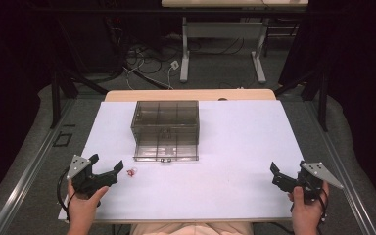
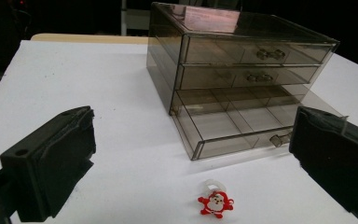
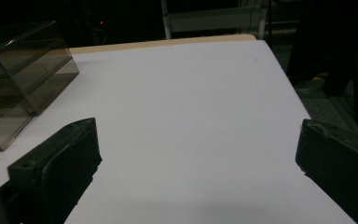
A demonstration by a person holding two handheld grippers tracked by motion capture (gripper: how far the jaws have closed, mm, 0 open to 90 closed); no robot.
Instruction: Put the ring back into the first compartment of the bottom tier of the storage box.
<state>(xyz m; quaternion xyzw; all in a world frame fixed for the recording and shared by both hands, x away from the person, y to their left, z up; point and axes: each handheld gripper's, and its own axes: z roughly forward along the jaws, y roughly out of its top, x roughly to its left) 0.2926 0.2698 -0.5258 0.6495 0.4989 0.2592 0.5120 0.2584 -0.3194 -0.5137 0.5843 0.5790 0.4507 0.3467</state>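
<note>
A smoky clear drawer box (image 1: pixel 165 129) (image 2: pixel 233 70) (image 3: pixel 18 70) stands at the middle of the white table, its bottom drawer (image 2: pixel 235 126) pulled out toward me. A small red Santa charm (image 1: pixel 131 171) (image 2: pixel 216 203) on a clear ring lies on the table in front of the box, to its left. My left gripper (image 1: pixel 106 165) (image 2: pixel 191 154) is open at the front left, jaws wide, with the charm just ahead of them and nothing held. My right gripper (image 1: pixel 288 171) (image 3: pixel 196 158) is open at the front right over bare table.
The white table top (image 1: pixel 235 142) ends at a wooden strip at the back. Beyond it are desk legs and loose cables on the floor (image 1: pixel 147 63). Dark curtains and metal rails flank both sides.
</note>
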